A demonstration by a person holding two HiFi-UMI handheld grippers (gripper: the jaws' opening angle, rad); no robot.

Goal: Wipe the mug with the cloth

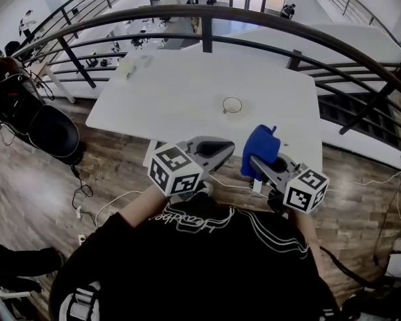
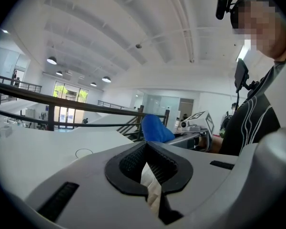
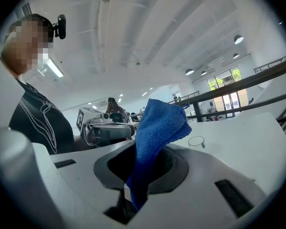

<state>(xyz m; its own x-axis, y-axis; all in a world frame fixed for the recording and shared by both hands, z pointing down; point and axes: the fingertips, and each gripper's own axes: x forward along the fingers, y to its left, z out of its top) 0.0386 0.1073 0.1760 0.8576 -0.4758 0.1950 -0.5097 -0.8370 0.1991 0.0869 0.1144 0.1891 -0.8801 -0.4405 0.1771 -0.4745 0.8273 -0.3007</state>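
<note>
A clear glass mug (image 1: 232, 104) stands upright, alone, near the middle of the white table (image 1: 167, 105); it shows small in the left gripper view (image 2: 84, 152) and the right gripper view (image 3: 197, 141). Both grippers hang at the table's near edge, well short of the mug. My right gripper (image 1: 255, 160) is shut on a blue cloth (image 1: 261, 144), which sticks up out of its jaws (image 3: 158, 123). My left gripper (image 1: 222, 148) is shut; a pale sliver (image 2: 150, 185) shows in the slit between its jaws, and I cannot tell what it is.
A dark curved railing (image 1: 207, 19) runs behind the table. Small items (image 1: 130, 67) lie at the table's far left corner. A black chair (image 1: 53, 131) and loose cables (image 1: 87, 199) are on the wooden floor to the left.
</note>
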